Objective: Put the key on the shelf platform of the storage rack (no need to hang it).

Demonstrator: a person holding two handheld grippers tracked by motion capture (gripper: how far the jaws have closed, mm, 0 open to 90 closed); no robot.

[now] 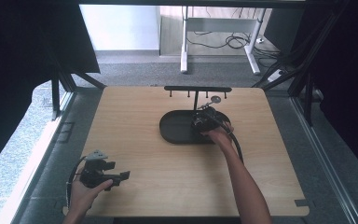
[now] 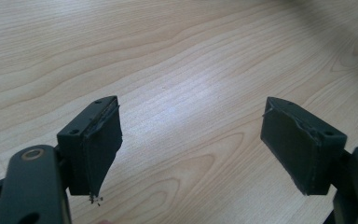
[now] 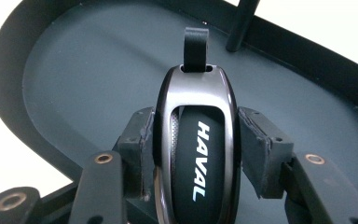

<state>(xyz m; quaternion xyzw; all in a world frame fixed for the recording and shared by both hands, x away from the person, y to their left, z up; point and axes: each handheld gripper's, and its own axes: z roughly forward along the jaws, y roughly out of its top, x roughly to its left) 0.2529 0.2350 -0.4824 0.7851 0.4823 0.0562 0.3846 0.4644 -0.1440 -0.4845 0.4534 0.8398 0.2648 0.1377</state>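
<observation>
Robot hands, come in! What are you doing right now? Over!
Right gripper shut on car key, over black tray. Left gripper open, nothing held, above bare table. Stand post just past the key.

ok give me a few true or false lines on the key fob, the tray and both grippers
1. The right gripper is shut on the key fob. True.
2. The fob reads HAVAL. True.
3. The left gripper holds a second fob. False: its jaws stand open over bare table.
4. The fob is over the black tray. True.
5. The tray sits at the table's near left corner. False: in the high view it lies right of centre, towards the far edge, below a rack with hooks.
6. The fob's strap loop hangs on a hook. False: it is free above the tray.
</observation>
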